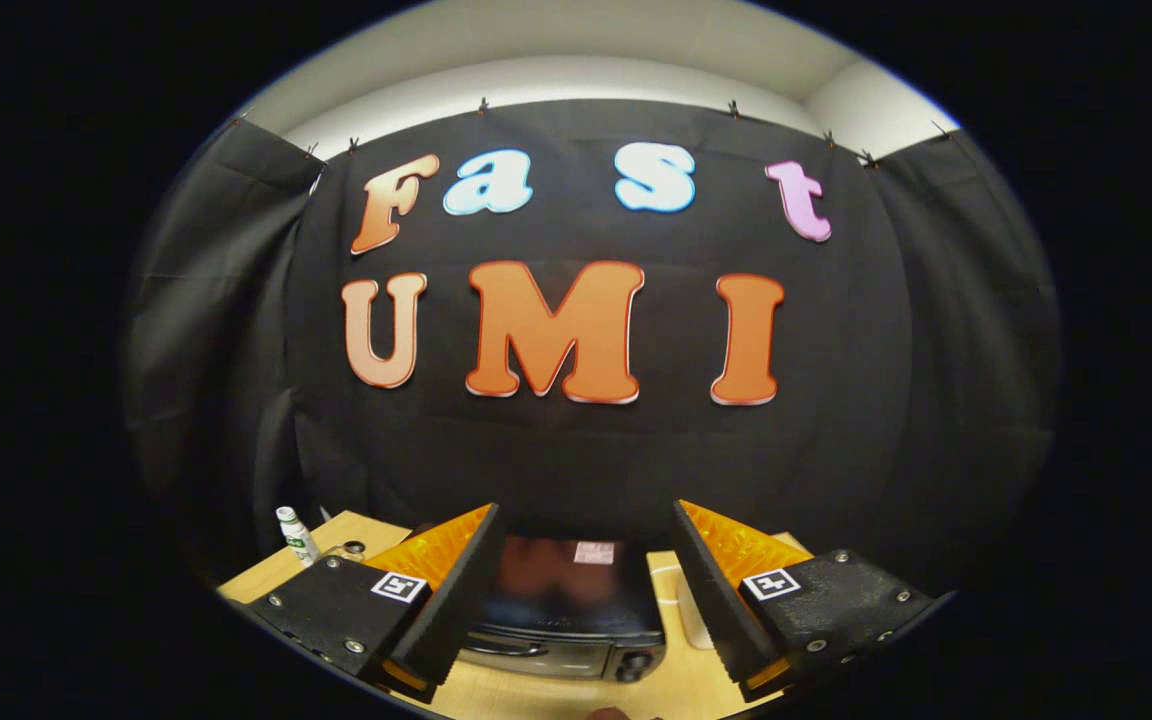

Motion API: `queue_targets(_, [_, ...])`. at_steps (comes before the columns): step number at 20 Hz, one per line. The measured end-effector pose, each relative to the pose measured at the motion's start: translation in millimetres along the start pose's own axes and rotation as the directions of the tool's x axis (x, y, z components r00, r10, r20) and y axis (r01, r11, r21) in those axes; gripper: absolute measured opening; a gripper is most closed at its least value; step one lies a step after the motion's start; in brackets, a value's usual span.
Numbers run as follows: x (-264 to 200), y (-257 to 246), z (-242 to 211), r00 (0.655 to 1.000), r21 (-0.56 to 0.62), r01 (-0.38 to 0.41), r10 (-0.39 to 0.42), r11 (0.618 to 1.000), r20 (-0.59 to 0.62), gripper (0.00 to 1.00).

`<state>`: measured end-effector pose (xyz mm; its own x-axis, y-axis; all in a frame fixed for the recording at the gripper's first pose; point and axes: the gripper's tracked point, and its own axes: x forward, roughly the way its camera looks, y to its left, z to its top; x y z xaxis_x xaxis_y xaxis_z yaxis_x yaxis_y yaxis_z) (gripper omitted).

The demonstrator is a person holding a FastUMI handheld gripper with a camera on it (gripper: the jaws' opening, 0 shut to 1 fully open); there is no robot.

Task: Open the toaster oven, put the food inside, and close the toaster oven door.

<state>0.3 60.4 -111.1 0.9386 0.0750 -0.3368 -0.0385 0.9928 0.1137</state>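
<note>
A dark toaster oven (566, 610) stands on the wooden table (556, 695), seen from above between my two fingers. Its glossy top reflects the wall, and its front with a handle bar (506, 648) and a knob (636, 662) faces me; the door looks closed. My gripper (586, 570) hovers above and in front of the oven, open, with nothing between its fingers. A small white object (693, 610), partly hidden by the right finger, lies on the table to the right of the oven.
A small white bottle (296, 535) with a green label stands at the table's back left, next to a small glass jar (349, 549). The black cloth wall rises right behind the table.
</note>
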Motion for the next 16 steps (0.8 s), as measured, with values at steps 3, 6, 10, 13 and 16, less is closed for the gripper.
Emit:
queue_targets(3, [10.1,17.5,-53.2,0.981,0.092,-0.008,0.025,0.996,-0.191,0.99])
queue_targets(6, [13.8,26.3,-94.3,0.946,0.103,0.021,0.013,0.994,-0.323,0.99])
queue_targets(10, [20.4,36.4,-116.8,0.923,0.043,0.041,-0.021,0.998,-0.384,0.99])
queue_targets(13, [24.8,52.7,-128.2,0.911,0.041,0.023,-0.004,0.999,-0.411,0.99])
queue_targets(16, [28.3,62.0,-140.2,0.899,0.022,0.018,-0.006,1.0,-0.439,0.99])
